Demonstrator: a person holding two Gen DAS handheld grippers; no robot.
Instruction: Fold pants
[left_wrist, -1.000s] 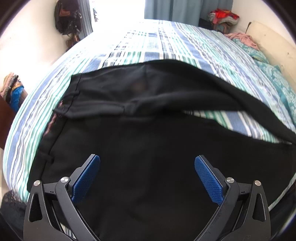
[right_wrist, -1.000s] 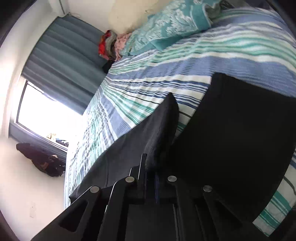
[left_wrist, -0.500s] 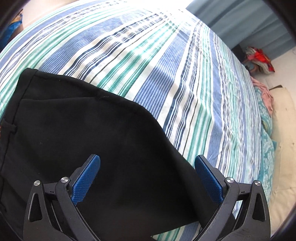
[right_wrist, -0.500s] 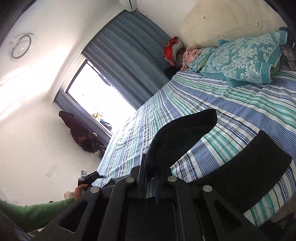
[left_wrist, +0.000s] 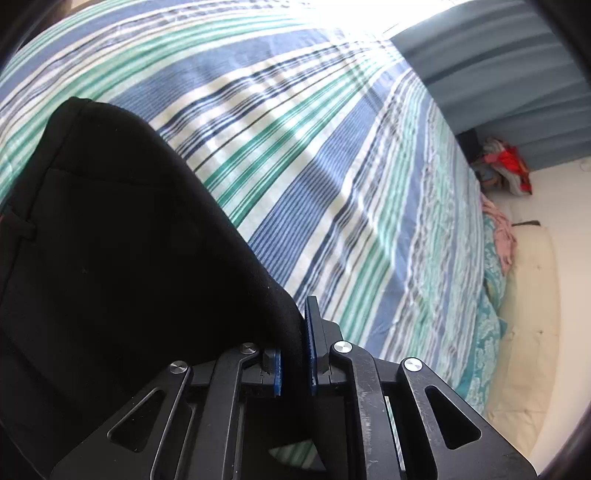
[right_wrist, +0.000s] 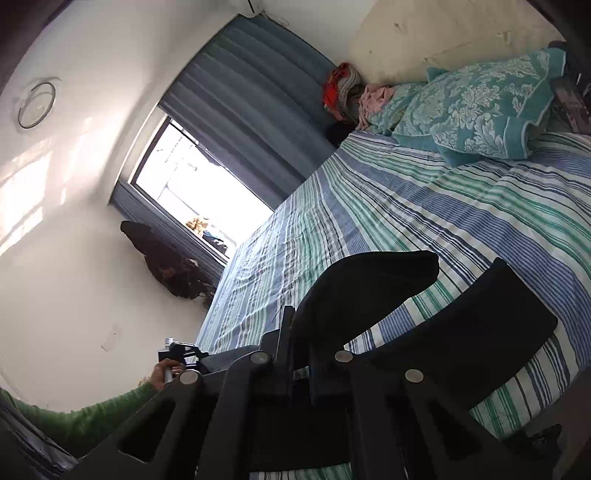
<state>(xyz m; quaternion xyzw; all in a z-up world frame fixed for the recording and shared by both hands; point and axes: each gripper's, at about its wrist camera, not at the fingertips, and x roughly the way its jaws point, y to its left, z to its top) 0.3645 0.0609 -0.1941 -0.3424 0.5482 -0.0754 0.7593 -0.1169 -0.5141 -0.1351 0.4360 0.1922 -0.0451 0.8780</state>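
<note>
Black pants (left_wrist: 122, 240) lie on a striped bed. In the left wrist view they fill the lower left, and my left gripper (left_wrist: 293, 343) is shut on their right edge, the fabric pinched between the blue pads (left_wrist: 310, 332). In the right wrist view my right gripper (right_wrist: 299, 354) is shut on a fold of the black pants (right_wrist: 365, 288), which arches up over the bed. Another part of the pants (right_wrist: 476, 339) lies flat at the lower right. The right gripper's pads are hidden by the cloth.
The bedsheet (left_wrist: 332, 147) is blue, green and white striped. Teal patterned pillows (right_wrist: 476, 110) lie at the head of the bed. A clothes pile (right_wrist: 340, 92) sits beside grey-blue curtains (right_wrist: 251, 103). A green-sleeved arm (right_wrist: 92, 413) shows at lower left, holding the left gripper.
My left gripper was open over the pants and has closed on their edge. My right gripper has lifted its fold of pants higher off the bed.
</note>
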